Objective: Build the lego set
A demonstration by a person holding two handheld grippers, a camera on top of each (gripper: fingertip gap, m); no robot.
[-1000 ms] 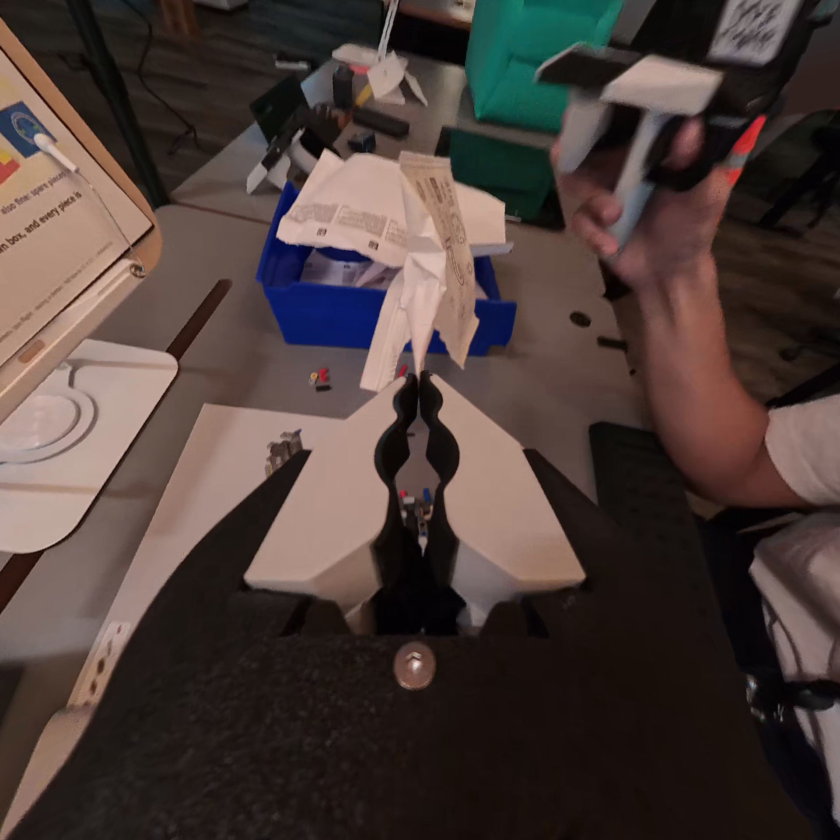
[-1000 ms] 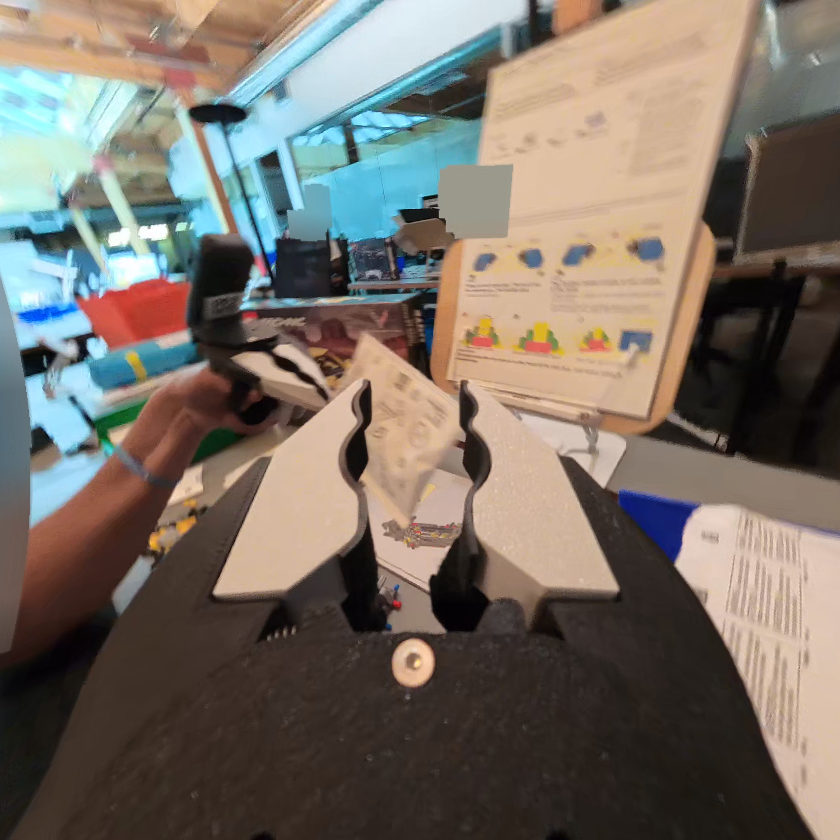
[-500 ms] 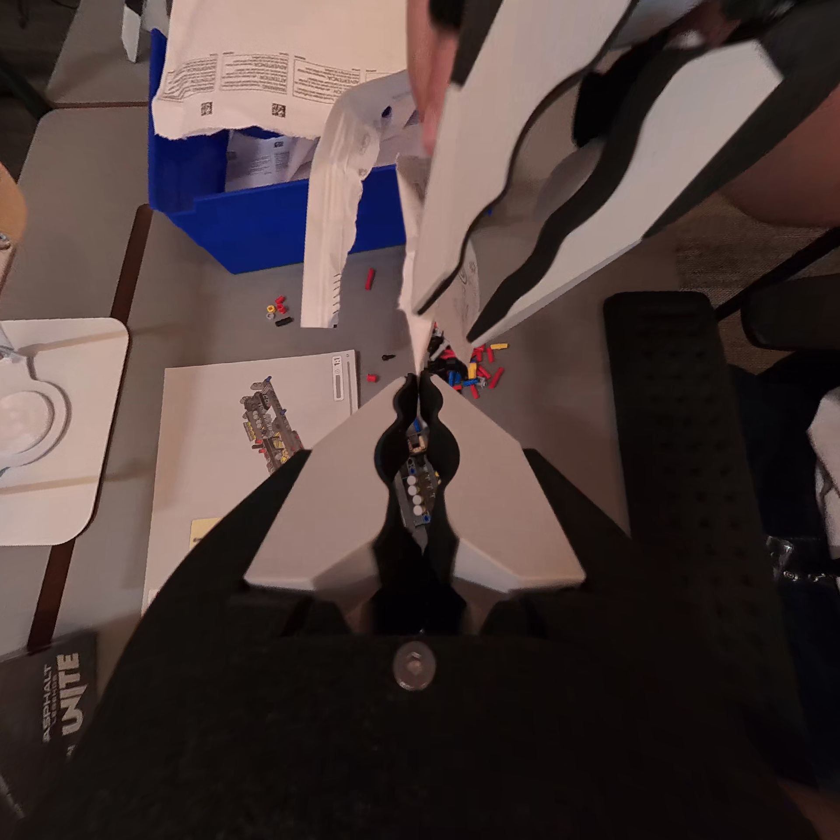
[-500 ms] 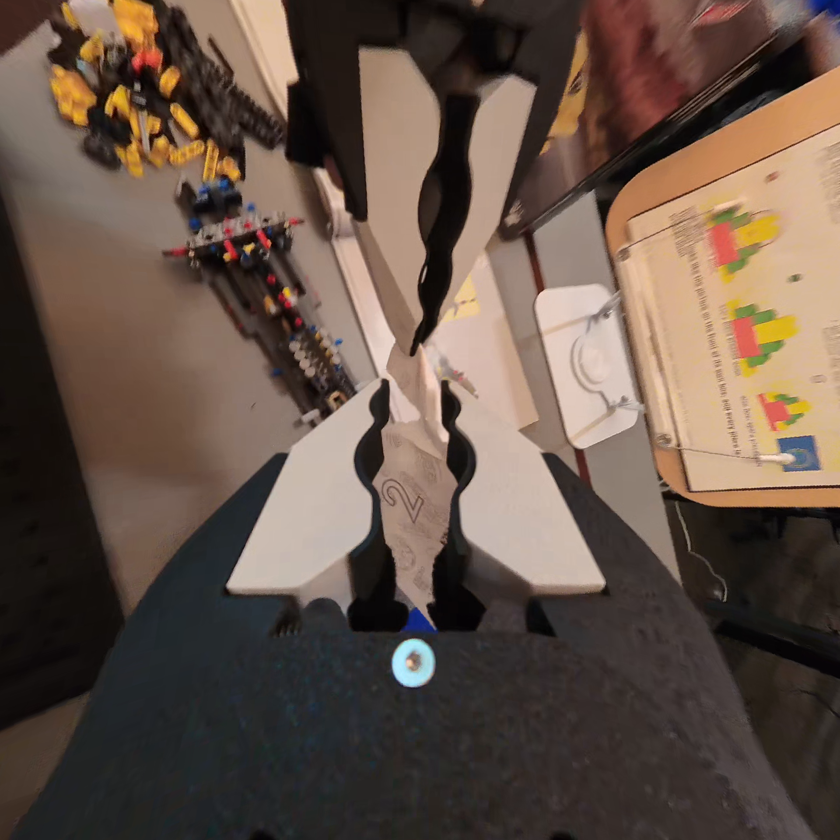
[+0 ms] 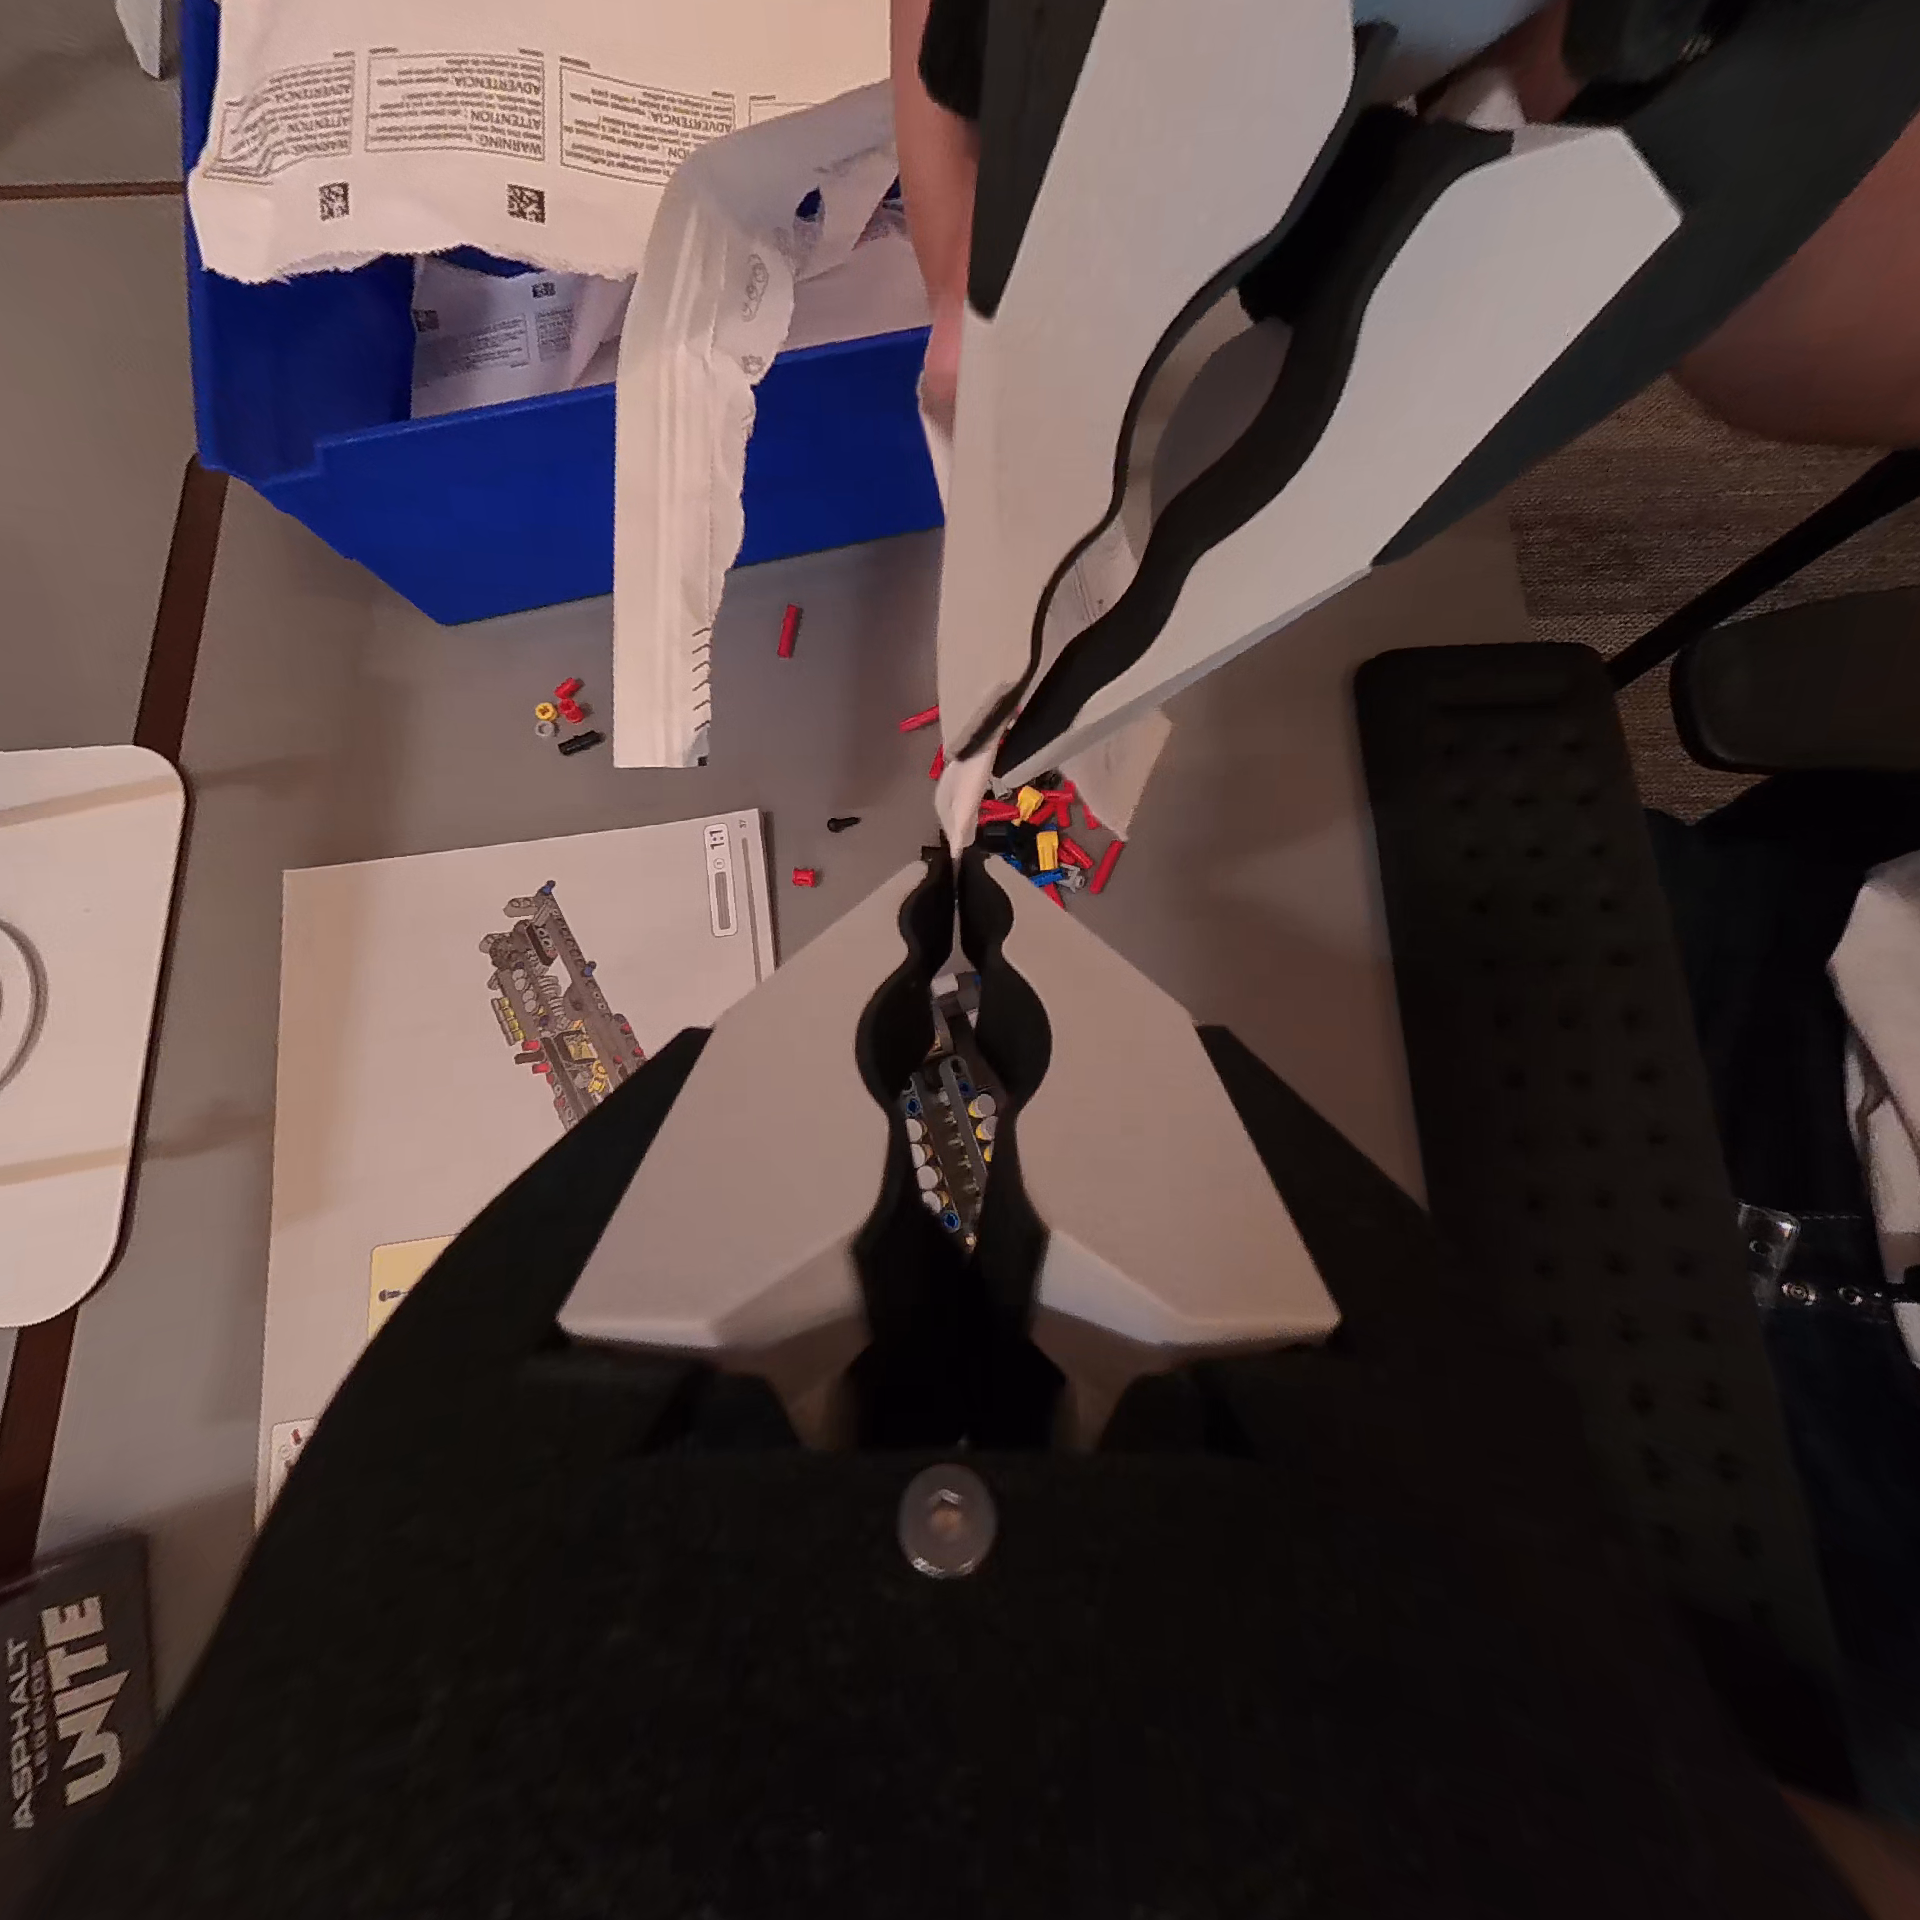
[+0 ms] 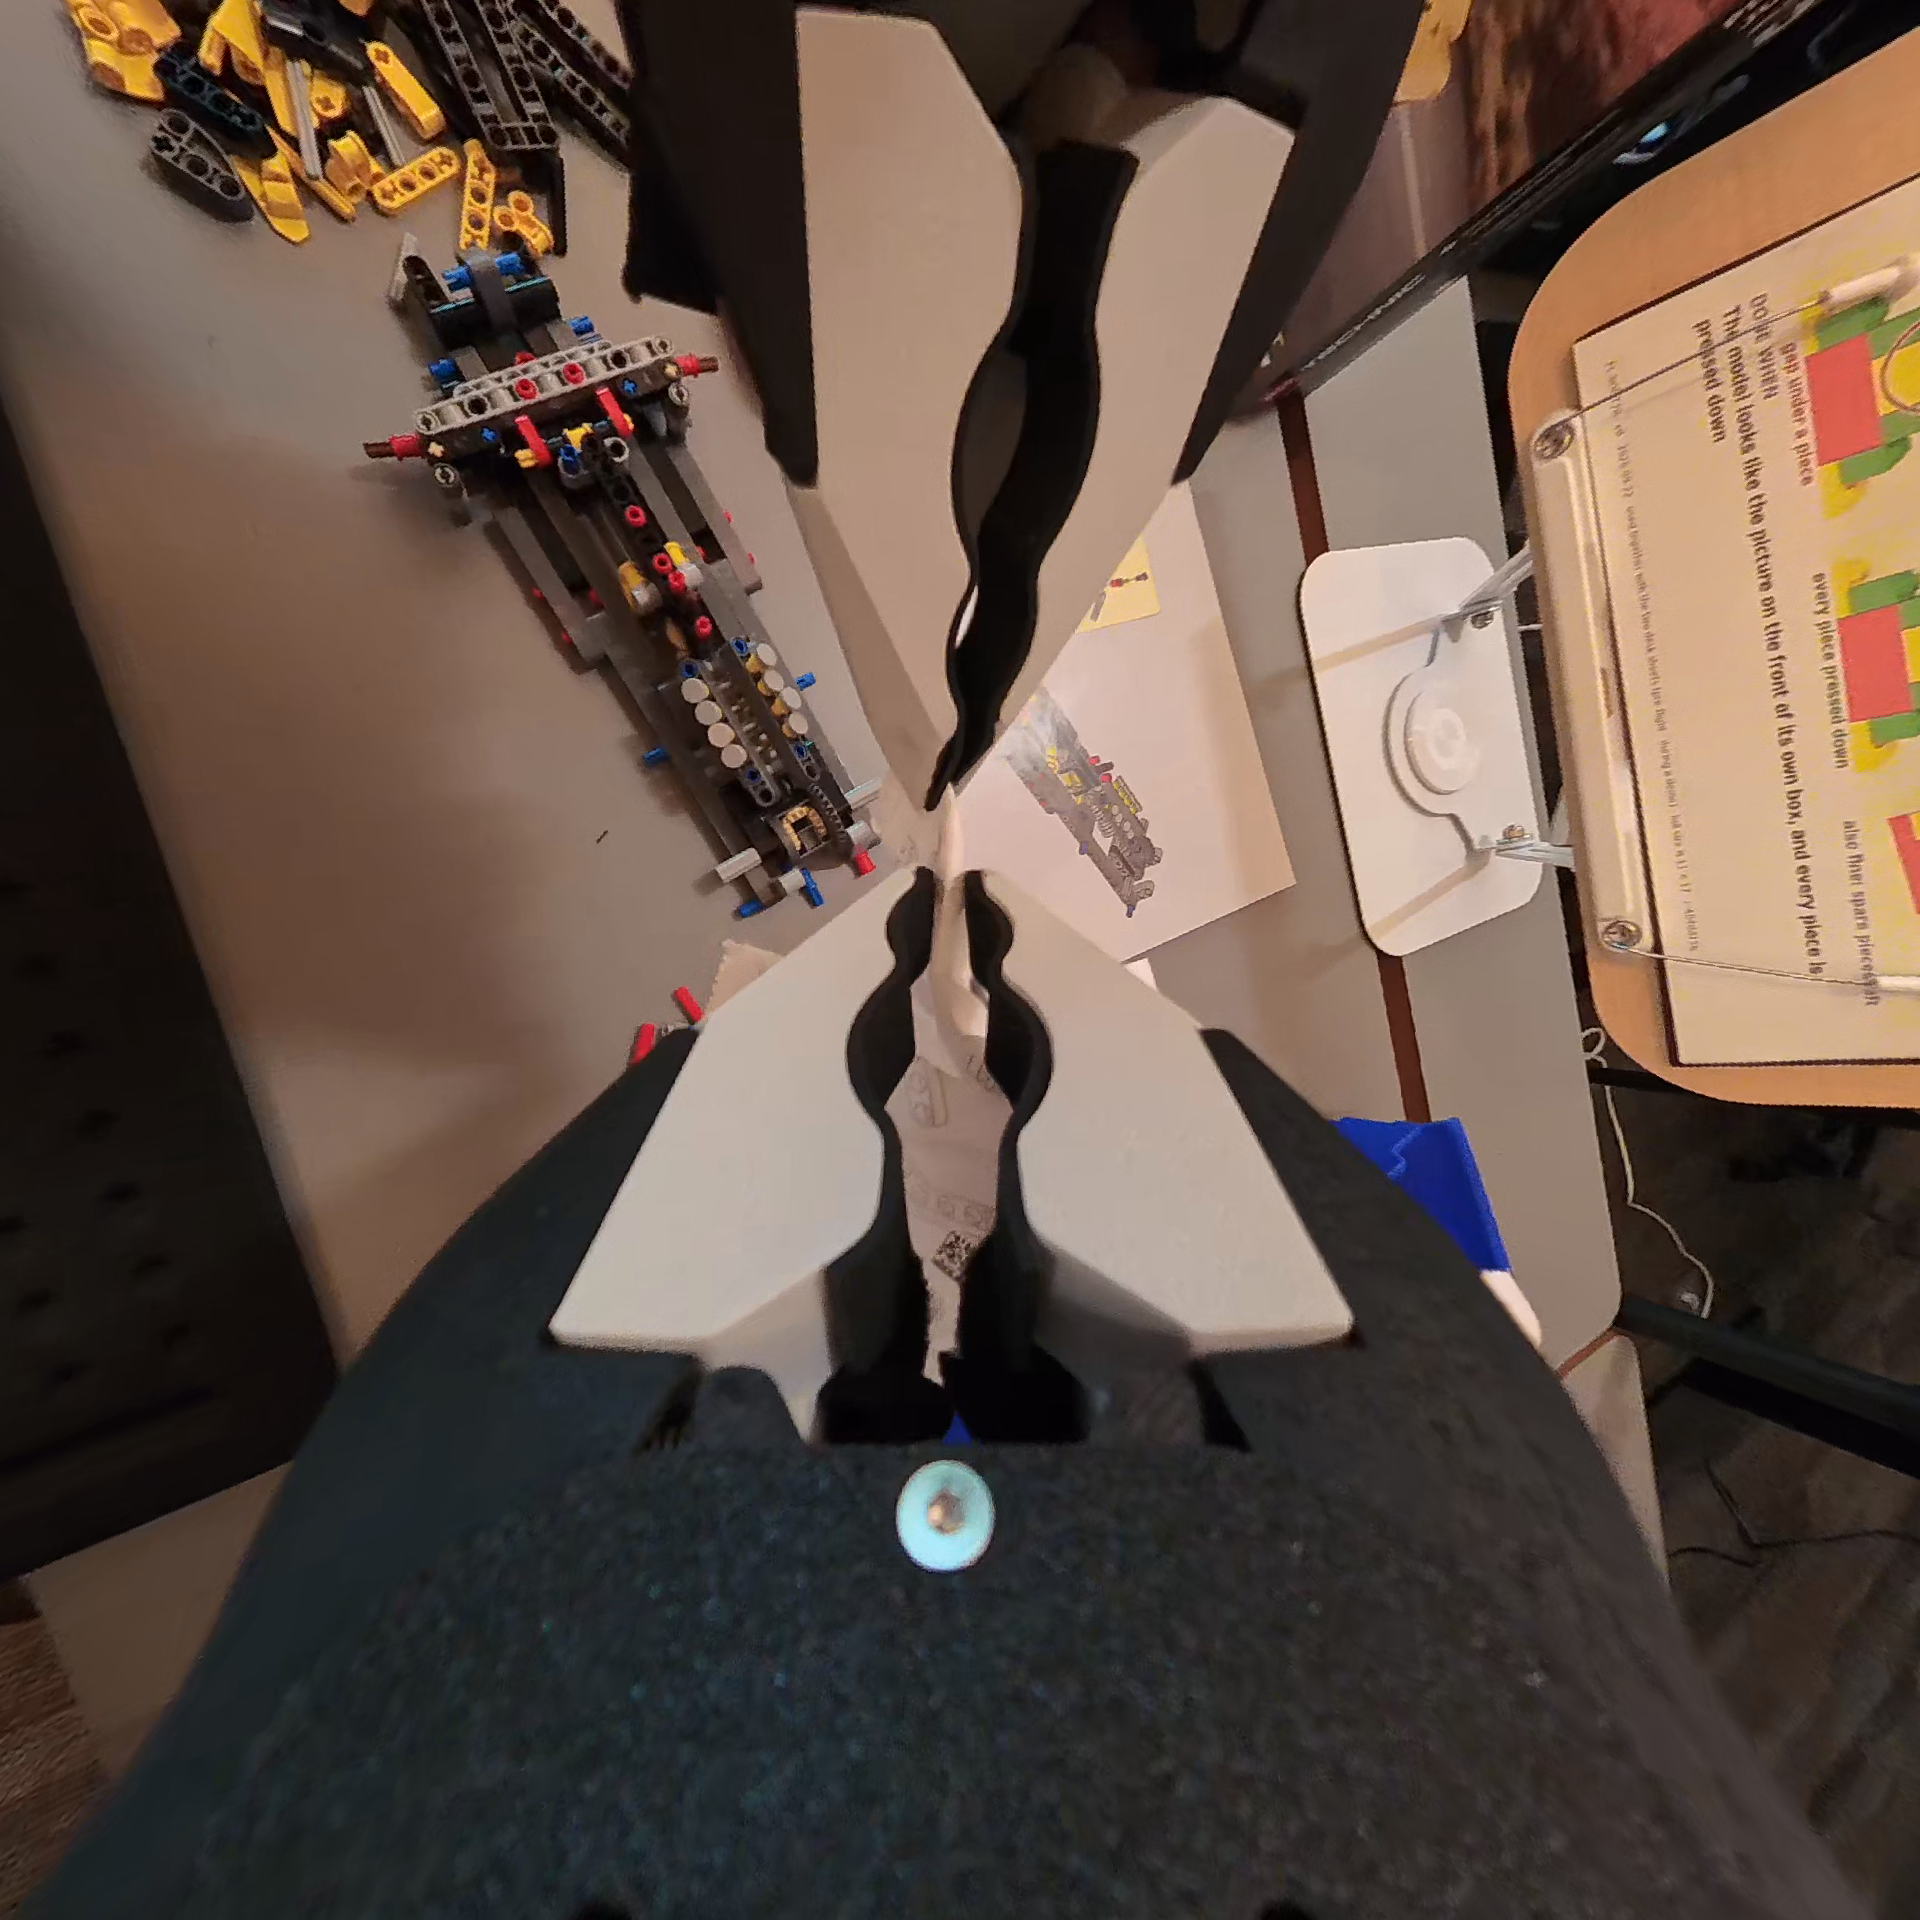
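A small white paper bag (image 5: 966,810) is pinched between both grippers, held tip to tip above the grey table. My left gripper (image 5: 956,878) is shut on its lower corner. My right gripper (image 5: 992,743) comes in from the upper right, shut on the bag just above. In the right wrist view the bag (image 6: 945,1143) runs back between my right gripper's (image 6: 940,883) fingers, and the left gripper (image 6: 945,779) meets it from above. A pile of small red, yellow and blue pieces (image 5: 1044,842) lies under the bag. The part-built grey model (image 6: 623,582) lies on the table.
The instruction booklet (image 5: 520,987) lies open at left. A blue bin (image 5: 520,488) holds torn paper bags, one hanging over its front (image 5: 675,520). Yellow and black parts (image 6: 343,125) lie beyond the model. A board on a white stand (image 6: 1423,727) is nearby. A black perforated pad (image 5: 1538,987) lies at right. The tips of both grippers are at nearly the same place. Left tips and right tips are each some 20 centimeters from the part-built grey model (image 6: 623,582).
My right gripper swung from pointing out at the room down over the table and shut on the paper bag that my left gripper holds. Small pieces now lie under the bag.
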